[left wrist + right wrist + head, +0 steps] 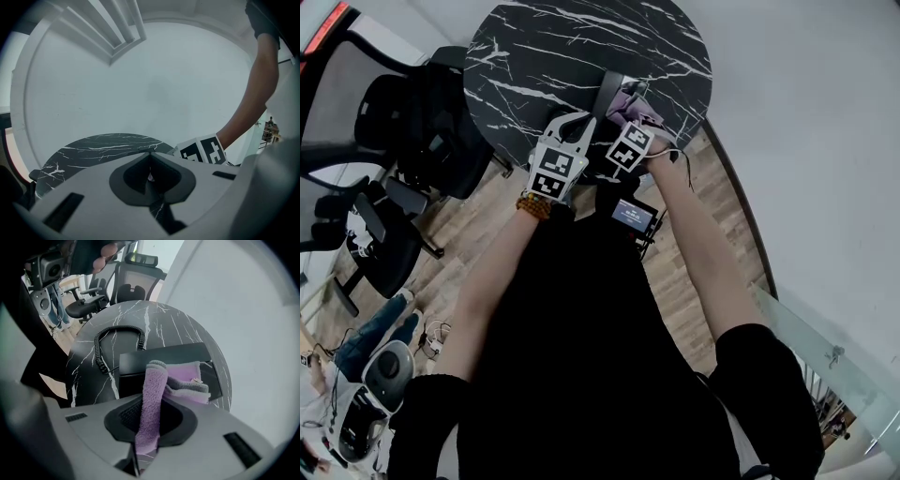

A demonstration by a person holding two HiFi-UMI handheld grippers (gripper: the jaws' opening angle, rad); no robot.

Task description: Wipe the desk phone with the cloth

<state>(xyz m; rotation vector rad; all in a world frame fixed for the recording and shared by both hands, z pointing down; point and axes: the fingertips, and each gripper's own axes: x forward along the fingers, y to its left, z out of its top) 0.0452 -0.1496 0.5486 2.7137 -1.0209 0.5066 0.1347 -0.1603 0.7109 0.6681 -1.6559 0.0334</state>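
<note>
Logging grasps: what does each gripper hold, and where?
The right gripper pinches the purple cloth by a rolled fold; the left gripper is shut, empty.

**Lilac on black marble**

I'm seeing a black table (534, 56) veined in thin white, marble-style. The desk phone (164, 359) is plain black, and so is its coiled cord (105, 345). The cloth (152, 390) reads lilac with a grey edge. The left claw (150, 161) and right claw (151, 406) are pale grey with dark pads. The marker cube (630, 147) shows black-and-white squares. The floor (736, 225) is brown wood plank, and the bracelet (532, 204) has orange beads.
</note>
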